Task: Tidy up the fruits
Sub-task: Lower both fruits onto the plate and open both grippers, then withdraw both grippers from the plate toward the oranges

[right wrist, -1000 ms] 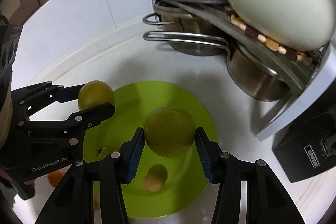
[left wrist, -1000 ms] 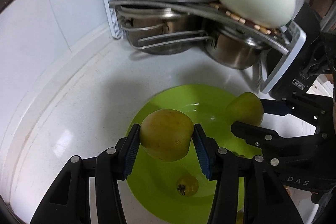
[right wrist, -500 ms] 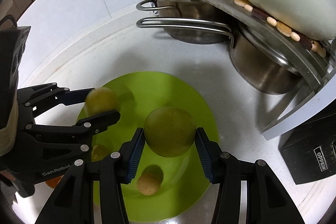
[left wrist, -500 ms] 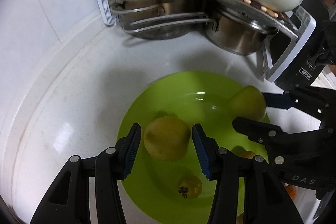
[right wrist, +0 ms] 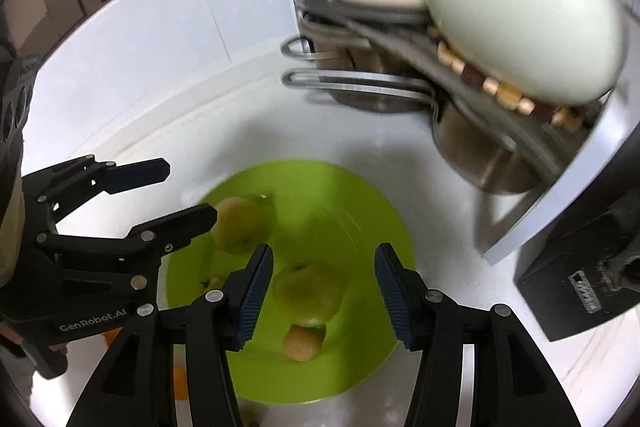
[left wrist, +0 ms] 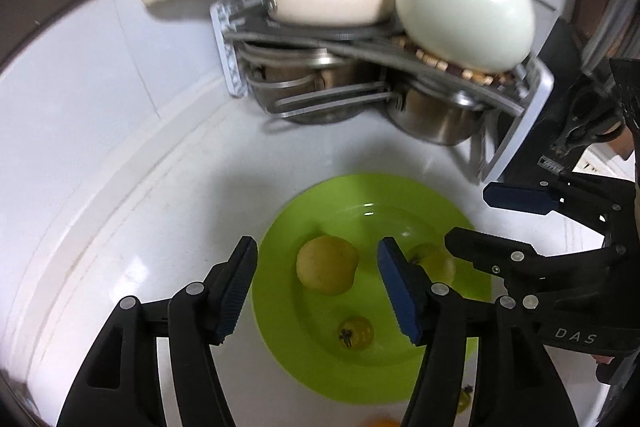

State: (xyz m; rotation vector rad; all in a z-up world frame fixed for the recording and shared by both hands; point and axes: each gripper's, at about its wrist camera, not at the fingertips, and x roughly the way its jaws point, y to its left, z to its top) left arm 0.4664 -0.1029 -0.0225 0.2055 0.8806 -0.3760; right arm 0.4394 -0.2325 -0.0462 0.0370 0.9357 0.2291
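A lime-green plate lies on the white counter. On it rest a large yellow-green fruit, a second large green fruit, a small yellow fruit with a dark stem and a small tan fruit. My left gripper is open and empty above the plate, over the first fruit. My right gripper is open and empty above the second fruit. Each gripper shows at the side of the other view.
A grey dish rack at the back holds steel pots, a cream pan and a white round pot. A black box stands at the right. Small orange fruits lie on the counter beside the plate's near edge.
Both grippers have opened and let their large fruits go onto the plate, then lifted up and back. The fruits now rest on the plate.
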